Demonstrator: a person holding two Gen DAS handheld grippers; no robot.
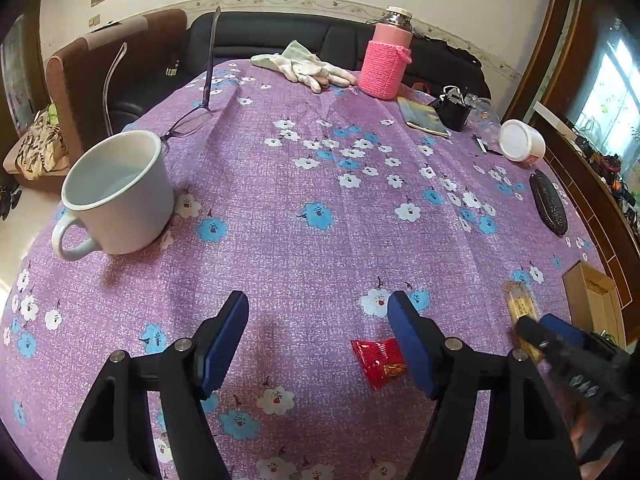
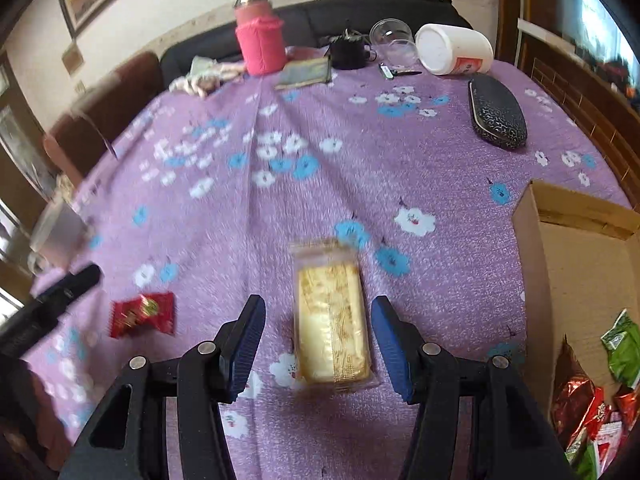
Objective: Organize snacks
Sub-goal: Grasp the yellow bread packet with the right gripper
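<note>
- While the right hand-held gripper points steeply down at the counter, its blue pads stand apart on either side of the wrapped yellow cake, with a gap on each side, so nothing is pinched.
- That wrapped yellow cake lies flat on the purple flowered cloth and serves as the landmark below.
- Left of the cake lies the red snack packet, well apart from it.
- Right of the cake stands the open cardboard box, with green and red snack bags in its near corner.
- Beyond the cake, at the far edge of the counter, sit a pink flask, a tipped white tub and a dark glasses case.
- Left hand-held gripper: spread and empty above the cloth left of the cake, with the red snack packet just beside its right pad.
- Far left of the cake stands a white mug.
</note>
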